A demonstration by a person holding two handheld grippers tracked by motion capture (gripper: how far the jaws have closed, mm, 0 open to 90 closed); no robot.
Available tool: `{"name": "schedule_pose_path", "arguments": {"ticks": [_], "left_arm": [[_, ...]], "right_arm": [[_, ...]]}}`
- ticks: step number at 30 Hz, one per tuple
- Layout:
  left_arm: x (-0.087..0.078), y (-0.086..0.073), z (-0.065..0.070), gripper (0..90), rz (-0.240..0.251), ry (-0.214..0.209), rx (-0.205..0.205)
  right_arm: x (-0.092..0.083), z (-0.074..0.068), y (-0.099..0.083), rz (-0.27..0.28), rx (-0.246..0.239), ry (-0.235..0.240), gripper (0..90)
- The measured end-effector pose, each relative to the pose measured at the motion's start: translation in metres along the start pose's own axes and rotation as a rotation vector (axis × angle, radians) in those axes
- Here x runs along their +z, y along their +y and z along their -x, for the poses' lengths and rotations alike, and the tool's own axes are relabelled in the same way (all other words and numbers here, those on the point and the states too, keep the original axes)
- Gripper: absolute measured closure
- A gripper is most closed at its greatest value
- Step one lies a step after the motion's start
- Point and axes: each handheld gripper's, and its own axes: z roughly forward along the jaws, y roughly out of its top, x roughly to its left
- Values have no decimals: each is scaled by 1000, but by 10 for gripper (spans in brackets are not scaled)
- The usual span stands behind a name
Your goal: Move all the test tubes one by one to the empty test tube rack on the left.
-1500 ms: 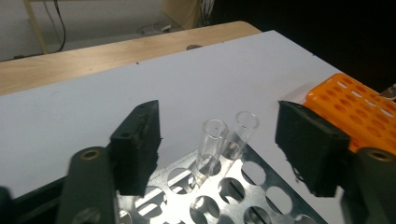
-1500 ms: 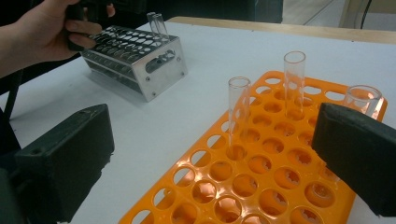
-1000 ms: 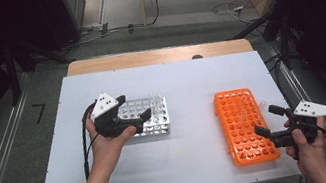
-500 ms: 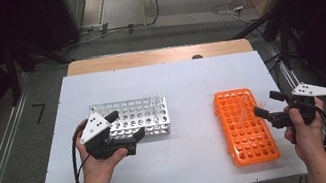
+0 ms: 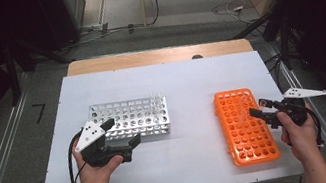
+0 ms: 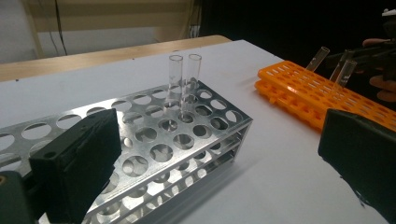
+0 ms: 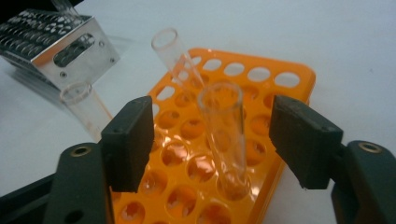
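Right gripper view showed your right tool (image 7: 212, 140) closing around the tube (image 7: 224, 135) in the orange rack (image 7: 289, 74), pads not touching; you should have centred before clamping.

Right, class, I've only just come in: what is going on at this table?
A person works two hand-held grippers over two test tube racks. The right gripper has a clear test tube standing in the orange rack between its jaws, which have just been closing but are not yet pressing on it. The left gripper is open beside the metal rack, where two tubes stand upright.
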Motion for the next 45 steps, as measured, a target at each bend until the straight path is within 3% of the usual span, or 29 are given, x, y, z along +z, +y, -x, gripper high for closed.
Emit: {"name": "schedule_pose_path", "arguments": {"ticks": [7, 15, 19, 22, 26, 29, 31, 37, 45], "left_arm": [[-1, -1, -3, 0, 3, -1, -9], [0, -1, -1, 0, 2, 2, -10], [0, -1, -2, 0, 4, 2, -18], [2, -1, -3, 0, 3, 3, -18], [4, -2, -2, 0, -4, -4, -16], [4, -2, -1, 0, -8, -3, -12], [4, -2, 0, 0, -8, -4, -11], [4, 0, 1, 0, -5, -4, -6], [4, 2, 1, 0, -3, -4, -2]], "right_arm": [[-5, 6, -11, -20, -5, 17, 492], [-4, 7, -19, -17, -12, -19, 592], [-1, 2, -21, -12, -46, -21, 628], [0, -2, -22, -11, -88, -55, 666], [0, -1, -23, -6, -95, -74, 708], [-1, 0, -23, 1, -81, -88, 733], [-2, 3, -23, 6, -59, -72, 734], [-2, 3, -21, -1, -62, -76, 736], [-11, 2, -11, 33, -43, -79, 736]]}}
